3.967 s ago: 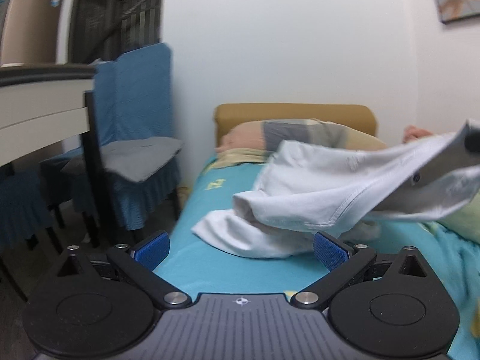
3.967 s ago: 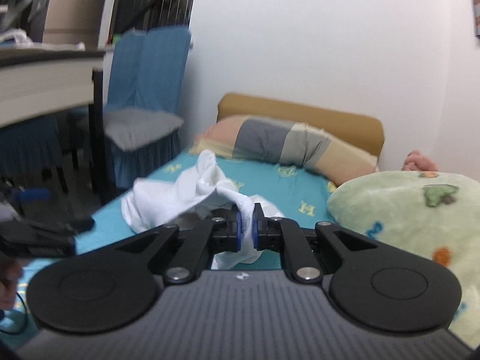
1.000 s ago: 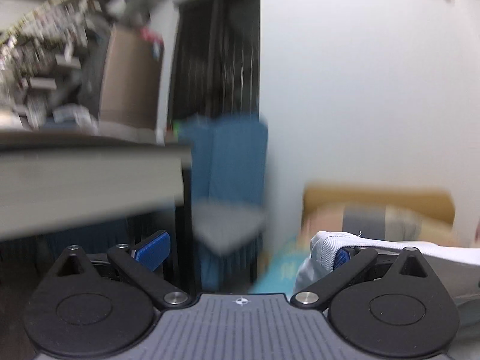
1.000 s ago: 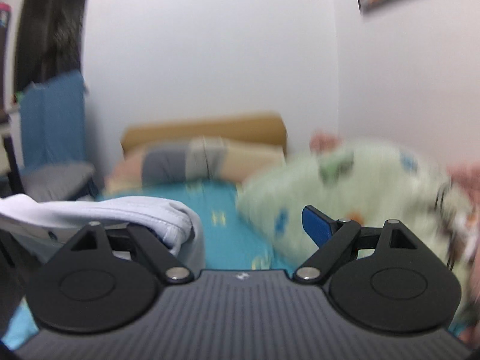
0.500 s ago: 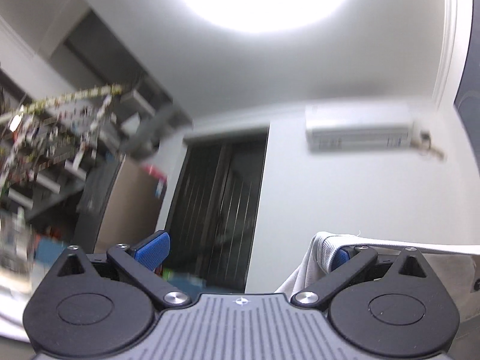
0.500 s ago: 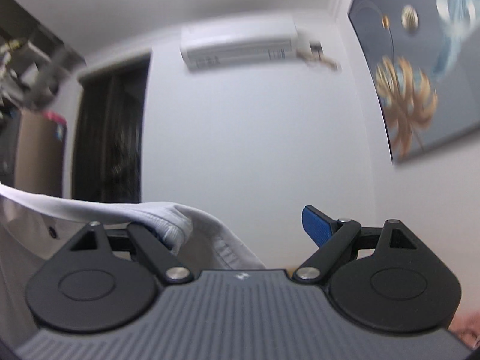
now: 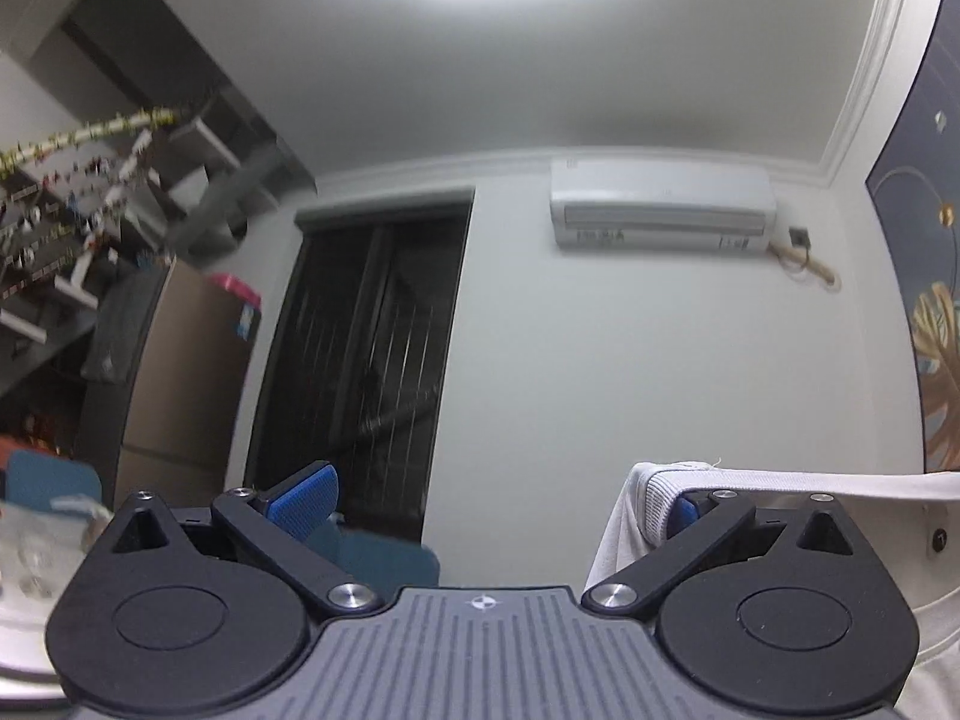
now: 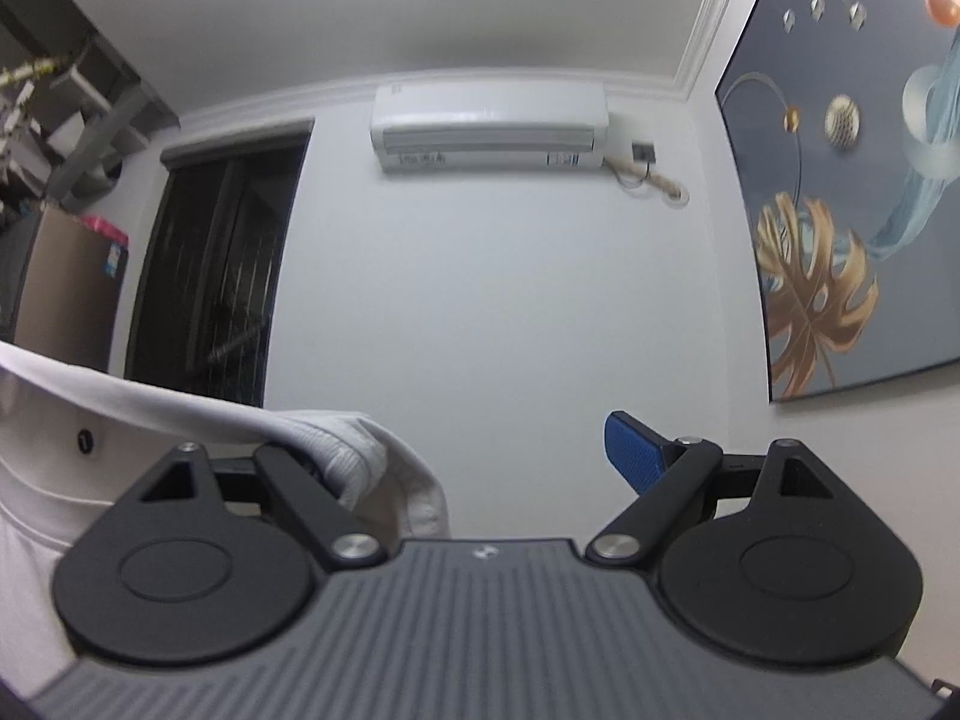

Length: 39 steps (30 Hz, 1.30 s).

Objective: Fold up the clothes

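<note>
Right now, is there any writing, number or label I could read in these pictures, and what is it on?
"1": small black round tag on the white garment, as it seems to read in the right wrist view.
Stickers on the air conditioner: printed text, too small and blurred to read.
Blue label on the brown cabinet: blurred, unreadable.
Round crosshair mark on the left gripper body: a symbol, no letters.
</note>
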### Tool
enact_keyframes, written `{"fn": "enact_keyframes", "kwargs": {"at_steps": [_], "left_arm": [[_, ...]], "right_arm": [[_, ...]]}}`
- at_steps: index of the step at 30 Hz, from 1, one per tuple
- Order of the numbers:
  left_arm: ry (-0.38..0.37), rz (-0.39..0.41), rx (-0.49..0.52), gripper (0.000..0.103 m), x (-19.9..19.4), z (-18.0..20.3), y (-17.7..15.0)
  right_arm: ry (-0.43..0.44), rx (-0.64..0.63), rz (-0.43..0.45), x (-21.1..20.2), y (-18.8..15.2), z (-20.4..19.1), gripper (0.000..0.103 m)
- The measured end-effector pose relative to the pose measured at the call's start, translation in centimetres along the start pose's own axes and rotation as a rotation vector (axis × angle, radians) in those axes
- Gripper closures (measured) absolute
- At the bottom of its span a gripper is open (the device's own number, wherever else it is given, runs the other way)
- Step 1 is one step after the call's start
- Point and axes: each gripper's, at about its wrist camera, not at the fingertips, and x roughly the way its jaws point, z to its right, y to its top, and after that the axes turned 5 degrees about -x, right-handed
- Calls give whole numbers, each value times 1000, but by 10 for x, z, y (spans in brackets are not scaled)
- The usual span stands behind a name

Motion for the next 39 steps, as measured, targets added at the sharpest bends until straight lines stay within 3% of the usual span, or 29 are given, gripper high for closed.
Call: {"fn": "enact_keyframes", "kwargs": {"at_steps": [4,10,17,23,25,29,32,35,37,39], "left_arm": [[21,-116,35,0,80,-6,-89],[88,-263,100,0,231,-3,-241],[187,-440,120,0,396,-14,-452],[239,-709,123,0,472,-45,-631],[220,-790,132,0,483,-54,-671],[159,-952,240,0,500,-52,-726],[101,-1053,325,0,507,-45,-732],[-16,-1133,302,0,503,-42,-717],[-34,-1109,313,0,496,-37,-701],[-37,-1037,321,0,486,-34,-682]], "right_arm": [[-1,-22,-130,63,-63,-14,16],[-10,-77,-304,203,-183,-44,16],[-22,-73,-443,363,-350,-82,16],[36,-43,-652,447,-508,-124,16],[61,-48,-719,460,-548,-135,16],[130,-18,-862,482,-606,-145,16],[242,28,-973,495,-621,-146,16],[357,50,-998,496,-614,-155,16],[389,66,-984,492,-602,-158,16],[399,87,-966,488,-590,-160,16]]}}
